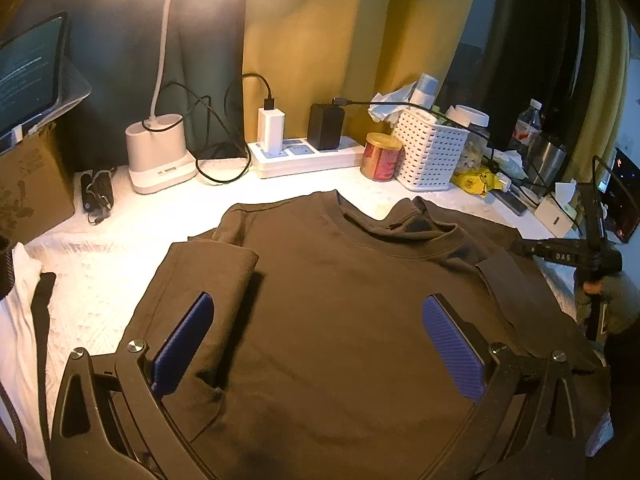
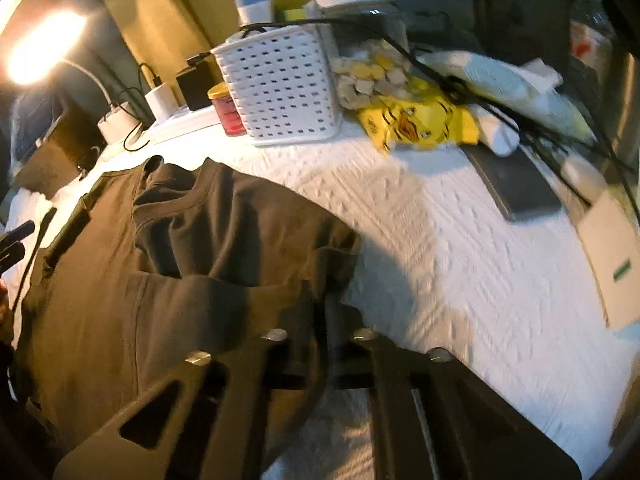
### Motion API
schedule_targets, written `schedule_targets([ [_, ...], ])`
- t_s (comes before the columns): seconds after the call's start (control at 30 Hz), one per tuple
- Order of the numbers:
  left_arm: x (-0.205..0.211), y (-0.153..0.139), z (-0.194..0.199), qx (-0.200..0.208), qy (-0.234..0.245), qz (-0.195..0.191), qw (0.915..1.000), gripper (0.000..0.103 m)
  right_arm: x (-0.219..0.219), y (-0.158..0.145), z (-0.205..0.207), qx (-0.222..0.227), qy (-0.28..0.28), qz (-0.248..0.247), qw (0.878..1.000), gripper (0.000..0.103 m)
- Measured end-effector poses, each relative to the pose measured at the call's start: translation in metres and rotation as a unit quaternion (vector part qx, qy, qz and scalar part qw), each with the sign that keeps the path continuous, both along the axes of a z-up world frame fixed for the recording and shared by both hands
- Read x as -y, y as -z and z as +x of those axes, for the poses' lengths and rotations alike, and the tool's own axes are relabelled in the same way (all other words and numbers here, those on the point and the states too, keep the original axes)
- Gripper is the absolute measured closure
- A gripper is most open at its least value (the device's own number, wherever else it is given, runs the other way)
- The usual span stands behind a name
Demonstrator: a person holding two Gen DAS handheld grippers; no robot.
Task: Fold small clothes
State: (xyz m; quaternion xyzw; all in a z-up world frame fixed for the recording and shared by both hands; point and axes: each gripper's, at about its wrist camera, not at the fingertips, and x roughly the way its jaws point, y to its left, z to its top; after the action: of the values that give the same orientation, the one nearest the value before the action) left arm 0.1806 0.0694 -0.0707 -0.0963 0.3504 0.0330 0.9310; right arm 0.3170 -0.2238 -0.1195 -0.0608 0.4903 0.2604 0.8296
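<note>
The brown shirt [image 1: 340, 312] lies spread on the white cloth [image 1: 100, 276] that covers the desk, collar toward the clutter at the back. Its left sleeve is already folded in over the body; the right side is the step in hand.

The left gripper [image 1: 320, 336] hovers over the middle of the shirt with its blue pads [image 1: 186, 340] wide apart and nothing between them. The right gripper [image 2: 316, 320] sits at the shirt's right edge, and its fingers look closed on a bunched fold of the fabric near the sleeve (the view is blurred, so just how much cloth it has is hard to tell).

To do this fold well, I judge the right gripper should carry the sleeve up only enough to clear the body, then across toward the centre, keeping the edge parallel to the shirt's side so the crease runs straight from shoulder to hem. The left gripper could press down on the chest to stop the whole shirt sliding. Let go only once the sleeve lies flat. Keep clear of the basket [image 2: 280, 92] and the black cable [image 2: 460, 76] behind, which a high lift might snag.
</note>
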Motion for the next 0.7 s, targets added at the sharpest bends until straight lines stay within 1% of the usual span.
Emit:
schedule_targets([
  [0.17,-0.002,0.000,0.004,0.001,0.000,0.005,1.0000,0.000,-0.001,-0.018,0.016,0.050,0.012,-0.030,0.998,0.099],
  [0.27,-0.004,0.000,0.005,0.001,-0.002,0.005,1.0000,0.000,-0.002,-0.023,0.026,0.074,0.013,-0.061,0.995,0.099],
  [0.33,-0.005,0.001,0.005,0.000,-0.004,0.006,1.0000,0.000,-0.005,-0.019,0.031,0.078,0.010,-0.079,0.994,0.099],
  [0.5,-0.008,0.003,0.004,-0.005,-0.009,0.006,0.9999,0.000,-0.009,-0.003,0.030,0.070,0.014,-0.104,0.992,0.099],
  [0.67,-0.011,0.003,0.001,-0.006,-0.014,0.006,0.9999,0.000,-0.007,-0.004,0.024,0.073,0.024,-0.106,0.991,0.098],
  [0.7,-0.012,0.002,0.000,-0.005,-0.015,0.007,0.9998,0.000,-0.007,-0.006,0.022,0.074,0.022,-0.105,0.991,0.095],
])
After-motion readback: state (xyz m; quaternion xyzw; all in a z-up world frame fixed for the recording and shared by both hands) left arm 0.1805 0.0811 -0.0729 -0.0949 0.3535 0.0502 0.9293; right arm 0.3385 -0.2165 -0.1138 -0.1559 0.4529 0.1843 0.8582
